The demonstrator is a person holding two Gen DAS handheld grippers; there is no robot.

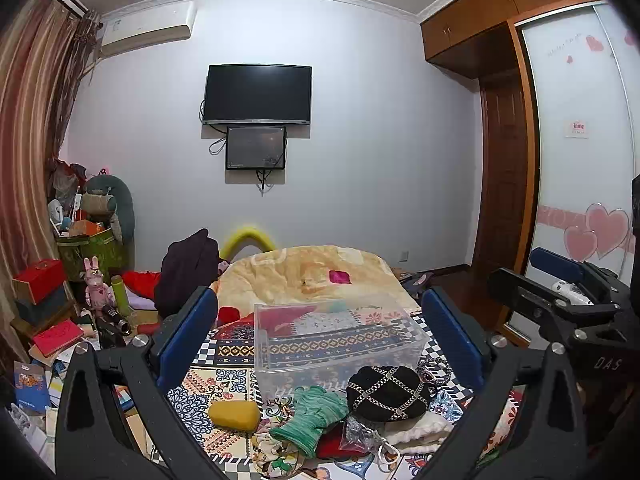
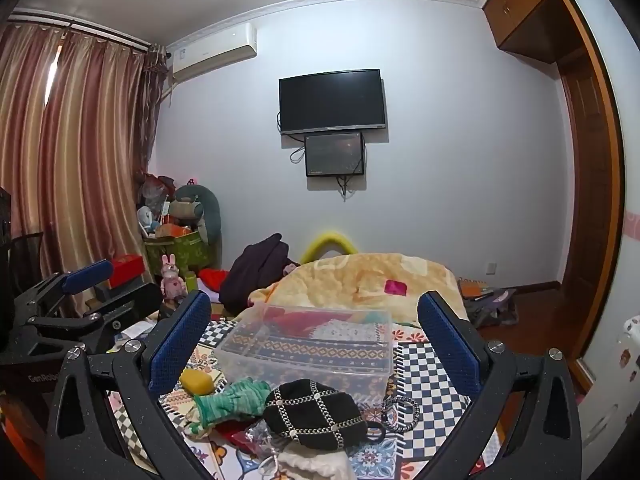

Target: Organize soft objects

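A clear plastic bin (image 1: 336, 340) (image 2: 308, 344) stands on the patterned bed cover. In front of it lie a yellow sponge (image 1: 234, 415) (image 2: 196, 382), a green glove (image 1: 310, 416) (image 2: 232, 400), a black hat with chain trim (image 1: 386, 394) (image 2: 314, 414), a white knit piece (image 1: 420, 432) (image 2: 312, 464) and a hair tie (image 2: 400, 410). My left gripper (image 1: 320, 328) is open and empty, raised above the pile. My right gripper (image 2: 316, 326) is open and empty, also above it. Each gripper shows at the edge of the other's view.
A yellow blanket (image 1: 320, 272) covers the far end of the bed. A dark garment (image 1: 188, 276) lies at its left. Cluttered boxes, books and a pink rabbit toy (image 1: 96, 284) fill the left side. A wardrobe (image 1: 576, 120) stands at the right.
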